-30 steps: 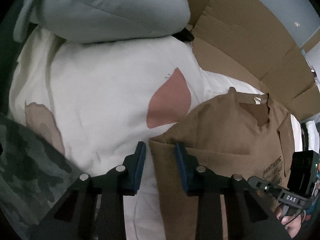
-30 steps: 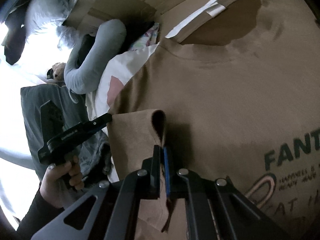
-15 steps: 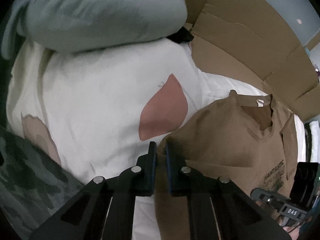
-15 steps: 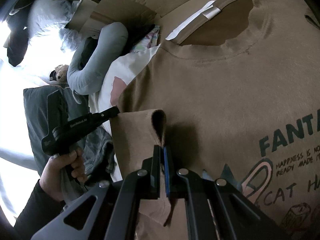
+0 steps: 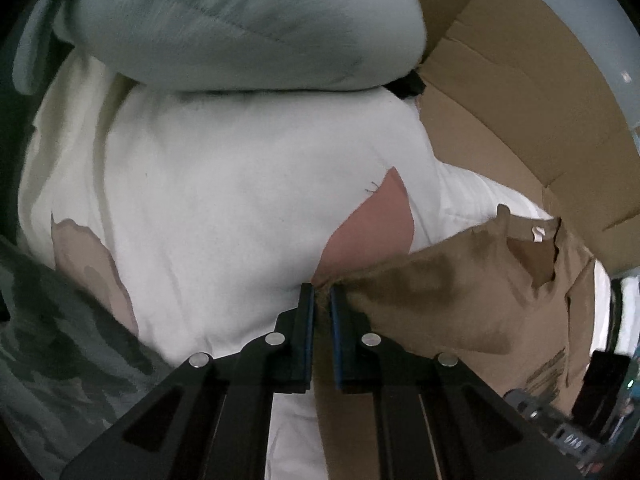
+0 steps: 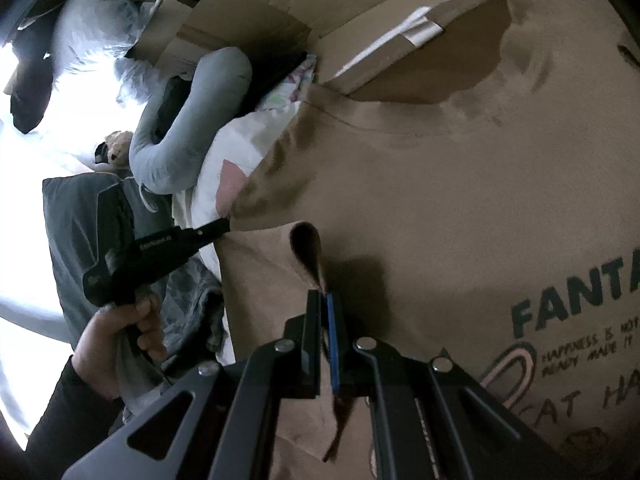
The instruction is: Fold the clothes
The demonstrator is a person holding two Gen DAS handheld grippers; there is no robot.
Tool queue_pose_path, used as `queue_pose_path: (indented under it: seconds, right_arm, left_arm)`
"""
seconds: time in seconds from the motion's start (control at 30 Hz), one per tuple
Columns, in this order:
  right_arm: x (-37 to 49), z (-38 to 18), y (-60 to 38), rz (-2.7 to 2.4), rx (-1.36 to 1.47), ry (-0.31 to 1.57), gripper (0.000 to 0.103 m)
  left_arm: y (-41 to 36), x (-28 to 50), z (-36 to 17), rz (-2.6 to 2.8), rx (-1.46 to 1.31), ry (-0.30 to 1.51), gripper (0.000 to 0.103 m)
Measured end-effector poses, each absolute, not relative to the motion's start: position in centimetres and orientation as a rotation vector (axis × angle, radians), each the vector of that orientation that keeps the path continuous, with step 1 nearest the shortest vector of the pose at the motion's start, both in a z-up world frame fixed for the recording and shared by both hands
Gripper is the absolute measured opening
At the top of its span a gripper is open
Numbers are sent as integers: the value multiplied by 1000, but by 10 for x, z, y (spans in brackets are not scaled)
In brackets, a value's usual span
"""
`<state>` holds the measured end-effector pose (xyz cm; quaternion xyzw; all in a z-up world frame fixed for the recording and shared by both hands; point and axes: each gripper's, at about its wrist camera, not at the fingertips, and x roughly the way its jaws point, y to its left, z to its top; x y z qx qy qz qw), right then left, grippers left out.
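Brown T-shirt [image 6: 440, 200] pinched by left tongs [image 5: 323, 294], right tongs [image 6: 323, 300].

White bedding [image 5: 224, 200] with pink patches fills the frame centre; on it lie a brown T-shirt [image 5: 452, 292] at lower right and a grey-blue cushion [image 5: 240, 24] at top.

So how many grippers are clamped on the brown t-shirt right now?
2. The left gripper pinches the brown t-shirt at its edge beside the white bedding; the right gripper pinches a raised fold nearer the shirt's middle.
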<state>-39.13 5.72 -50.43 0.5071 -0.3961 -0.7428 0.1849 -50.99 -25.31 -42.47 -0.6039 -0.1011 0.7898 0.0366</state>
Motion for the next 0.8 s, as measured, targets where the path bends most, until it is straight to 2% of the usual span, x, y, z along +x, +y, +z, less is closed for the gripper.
queue_pose_path:
  seconds: [0.43, 0.8]
  right_arm:
    - [-378, -512, 62, -2156, 1467, -1157, 2]
    - [-379, -519, 74, -2137, 1495, -1252, 6]
  left_arm:
    - [-258, -517, -423, 2437, -1891, -482, 8]
    - [-249, -496, -383, 2497, -1748, -403, 8]
